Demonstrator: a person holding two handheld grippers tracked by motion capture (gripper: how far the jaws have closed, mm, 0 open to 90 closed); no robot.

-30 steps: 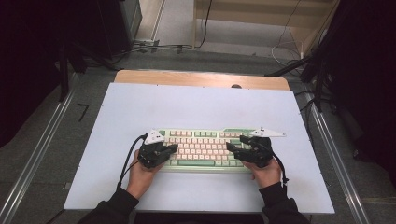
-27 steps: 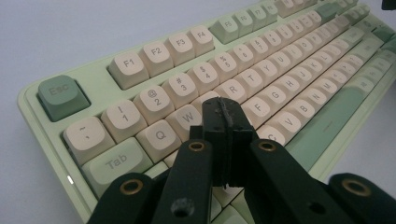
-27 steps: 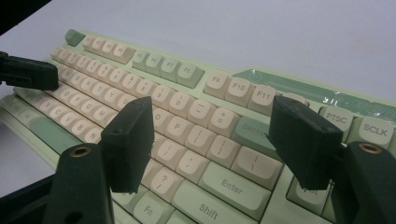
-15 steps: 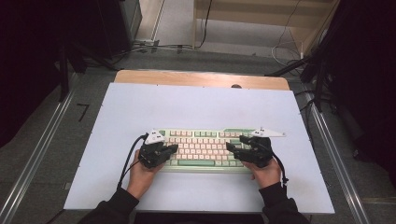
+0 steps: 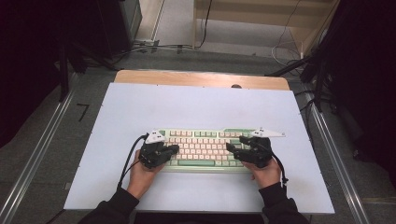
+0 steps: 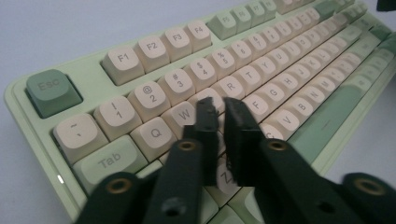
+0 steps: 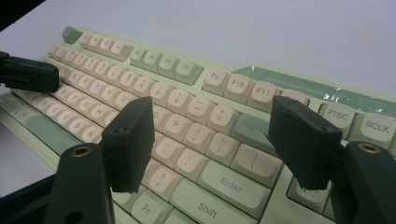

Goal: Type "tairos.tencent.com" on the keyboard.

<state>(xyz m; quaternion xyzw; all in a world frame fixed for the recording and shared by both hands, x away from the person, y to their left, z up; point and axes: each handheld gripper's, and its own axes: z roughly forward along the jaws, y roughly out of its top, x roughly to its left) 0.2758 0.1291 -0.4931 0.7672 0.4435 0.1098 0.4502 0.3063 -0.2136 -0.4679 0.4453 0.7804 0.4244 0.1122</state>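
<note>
Left gripper (image 6: 219, 105) nearly closed over keyboard (image 6: 261, 70); right gripper (image 7: 210, 135) spread wide. Press one key squarely, tips vertical.

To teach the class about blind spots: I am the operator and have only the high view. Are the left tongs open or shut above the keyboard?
Observer: In the left gripper view the left tongs are all but shut, with a thin slit between the jaws and nothing in it.
Operator: Which keys are they over?
Observer: Their tips hide the key between W and R on the keyboard.
Operator: And the right tongs?
Observer: The right gripper view shows the right tongs wide open, spanning the keys from P to Backspace.
</note>
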